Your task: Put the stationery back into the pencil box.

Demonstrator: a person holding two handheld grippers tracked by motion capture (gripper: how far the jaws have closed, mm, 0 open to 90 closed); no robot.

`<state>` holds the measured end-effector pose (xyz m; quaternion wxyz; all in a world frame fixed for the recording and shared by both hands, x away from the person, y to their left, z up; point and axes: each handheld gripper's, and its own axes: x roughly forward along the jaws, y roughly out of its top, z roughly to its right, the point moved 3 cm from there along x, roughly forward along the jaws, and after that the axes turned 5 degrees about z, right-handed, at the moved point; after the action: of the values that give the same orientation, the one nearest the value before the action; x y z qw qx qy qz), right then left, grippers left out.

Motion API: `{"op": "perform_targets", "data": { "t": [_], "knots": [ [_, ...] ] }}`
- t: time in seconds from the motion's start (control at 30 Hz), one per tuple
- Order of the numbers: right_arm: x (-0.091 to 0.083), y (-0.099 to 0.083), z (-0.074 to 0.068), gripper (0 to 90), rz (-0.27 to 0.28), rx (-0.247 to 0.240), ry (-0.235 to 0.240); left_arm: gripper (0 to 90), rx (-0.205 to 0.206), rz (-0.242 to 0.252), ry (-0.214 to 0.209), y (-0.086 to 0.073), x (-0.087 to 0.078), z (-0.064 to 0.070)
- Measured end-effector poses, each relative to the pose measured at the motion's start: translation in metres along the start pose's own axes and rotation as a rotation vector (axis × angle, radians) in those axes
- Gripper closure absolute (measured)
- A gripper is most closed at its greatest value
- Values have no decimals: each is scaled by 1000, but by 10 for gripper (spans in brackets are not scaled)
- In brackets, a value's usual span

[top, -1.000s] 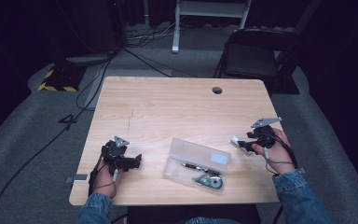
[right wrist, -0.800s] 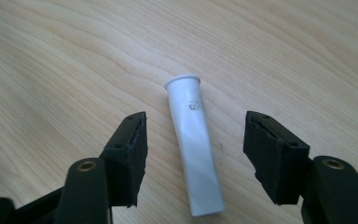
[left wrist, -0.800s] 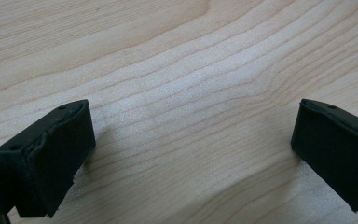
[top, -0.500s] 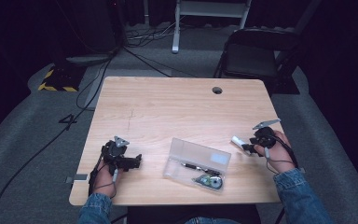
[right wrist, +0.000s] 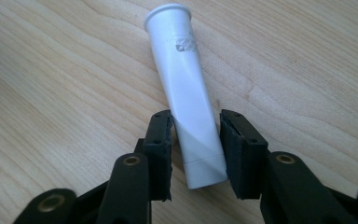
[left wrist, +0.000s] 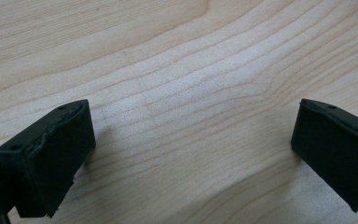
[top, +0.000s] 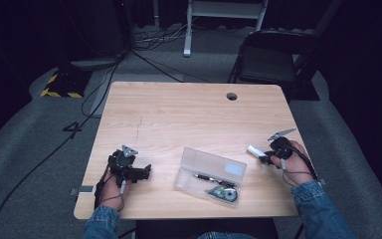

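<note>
Between right gripper (right wrist: 196, 154) jaws, white tube (right wrist: 186, 93).

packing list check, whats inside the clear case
Through the clear case a dark pen and a round greenish item show. A white label on the lid covers one corner; anything under it is hidden.

You can read only a dark "4" (top: 72, 130) marked on the grey floor (top: 30, 149) left of the table, while the small grey print (right wrist: 185, 45) on the white tube (right wrist: 189, 93) is too blurred to read.
</note>
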<state>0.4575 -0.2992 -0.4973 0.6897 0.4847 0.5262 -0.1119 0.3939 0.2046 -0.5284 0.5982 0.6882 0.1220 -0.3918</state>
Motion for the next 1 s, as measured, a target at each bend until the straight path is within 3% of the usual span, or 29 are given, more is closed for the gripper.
{"op": "perform_targets", "data": {
  "t": [0.03, 0.5, 1.0],
  "knots": [
    [0, 0, 0, 712, -2, -6, 3, 0, 0, 0, 0, 0, 0, 0],
    [-3, 2, -2, 717, 3, 1, -1, 0, 0, 0, 0, 0, 0, 0],
    [-26, 14, -11, 717, 92, -32, 7, 0, 0, 0, 0, 0, 0, 0]
  ]
}}
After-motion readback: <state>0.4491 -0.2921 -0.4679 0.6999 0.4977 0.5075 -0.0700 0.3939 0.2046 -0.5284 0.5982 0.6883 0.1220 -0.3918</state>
